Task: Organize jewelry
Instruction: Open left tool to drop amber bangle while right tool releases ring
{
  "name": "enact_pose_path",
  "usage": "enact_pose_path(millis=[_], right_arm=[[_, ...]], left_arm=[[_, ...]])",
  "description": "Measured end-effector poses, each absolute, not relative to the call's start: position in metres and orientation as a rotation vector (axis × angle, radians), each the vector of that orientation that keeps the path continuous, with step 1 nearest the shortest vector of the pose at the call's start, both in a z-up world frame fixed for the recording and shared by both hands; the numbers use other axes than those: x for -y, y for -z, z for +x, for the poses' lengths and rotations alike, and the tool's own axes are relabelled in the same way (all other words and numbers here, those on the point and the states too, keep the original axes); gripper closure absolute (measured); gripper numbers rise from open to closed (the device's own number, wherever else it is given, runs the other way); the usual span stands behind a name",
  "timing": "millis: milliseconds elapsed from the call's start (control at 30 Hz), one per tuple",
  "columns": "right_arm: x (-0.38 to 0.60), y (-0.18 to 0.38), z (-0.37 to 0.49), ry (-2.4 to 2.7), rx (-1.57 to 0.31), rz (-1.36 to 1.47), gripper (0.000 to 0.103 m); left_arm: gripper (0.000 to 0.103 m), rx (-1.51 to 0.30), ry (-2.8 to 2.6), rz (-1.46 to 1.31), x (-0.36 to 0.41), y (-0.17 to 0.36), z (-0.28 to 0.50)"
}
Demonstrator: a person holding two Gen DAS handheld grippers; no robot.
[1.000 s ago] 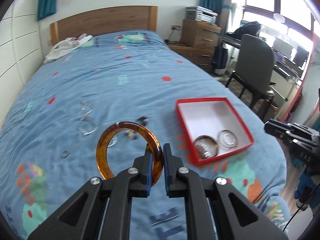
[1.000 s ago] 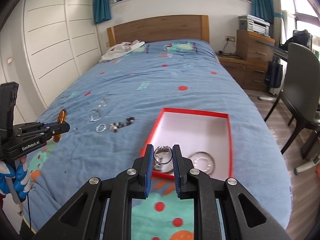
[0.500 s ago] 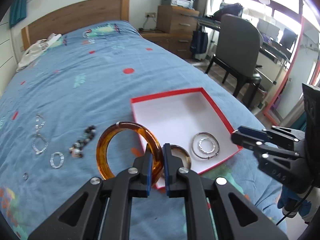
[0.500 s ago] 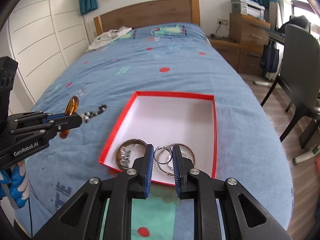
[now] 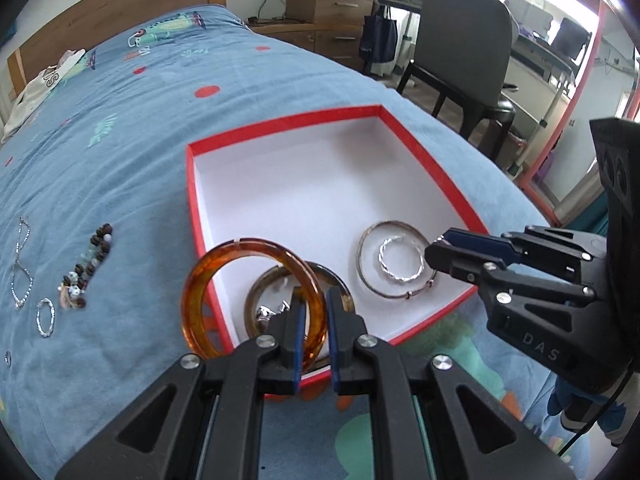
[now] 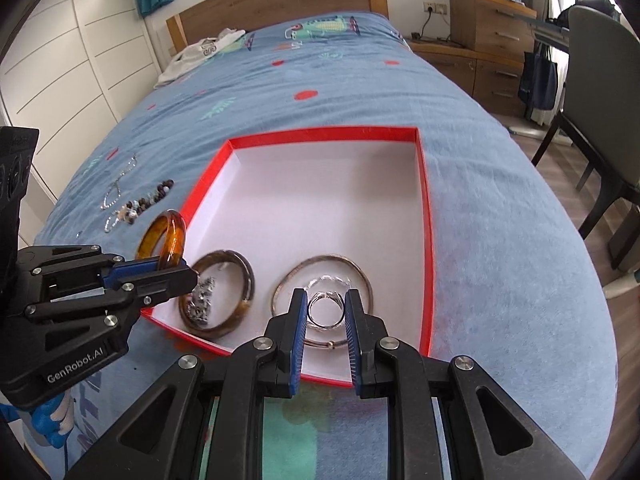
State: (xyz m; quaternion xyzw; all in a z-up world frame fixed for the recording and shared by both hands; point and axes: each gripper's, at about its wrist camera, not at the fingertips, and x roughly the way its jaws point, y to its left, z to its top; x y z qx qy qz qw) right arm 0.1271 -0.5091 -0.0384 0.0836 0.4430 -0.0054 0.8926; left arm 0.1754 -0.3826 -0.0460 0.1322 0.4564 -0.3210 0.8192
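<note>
Left hand-held gripper (image 5: 313, 316), clamped on amber bangle (image 5: 248, 280), has swung from bed over red box's (image 5: 280, 124) near corner, release probably next; right hand-held gripper (image 6: 326, 312) apart, empty.

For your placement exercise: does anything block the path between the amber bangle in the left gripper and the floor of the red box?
Partly. The amber bangle hangs over the red box's near-left wall, with the brown bangle just beyond; the far floor is bare.
</note>
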Motion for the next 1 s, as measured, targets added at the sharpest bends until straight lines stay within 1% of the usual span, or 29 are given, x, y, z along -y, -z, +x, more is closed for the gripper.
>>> enact_pose_path(millis=[367, 467, 533, 800, 900, 1000], right_arm=[[0.509, 0.061, 0.138, -0.004, -1.006, 0.152, 0.084], [0.507, 0.062, 0.139, -0.008, -1.016, 0.147, 0.084], [0.506, 0.063, 0.139, -0.012, -1.018, 0.146, 0.084], [0.505, 0.062, 0.141, -0.010, -1.024, 0.146, 0.084], [0.504, 0.062, 0.141, -0.006, -1.024, 0.143, 0.083], [0.504, 0.060, 0.139, -0.002, -1.023, 0.146, 0.082]], left_arm=[[0.092, -1.046, 0.649, 0.292, 0.383, 0.074, 0.181], [0.092, -1.046, 0.647, 0.299, 0.385, 0.075, 0.181], [0.089, -1.046, 0.643, 0.298, 0.385, 0.075, 0.182], [0.088, -1.056, 0.638, 0.294, 0.383, 0.076, 0.184], [0.086, -1.059, 0.637, 0.299, 0.383, 0.075, 0.183], [0.081, -1.061, 0.638, 0.297, 0.382, 0.073, 0.183]])
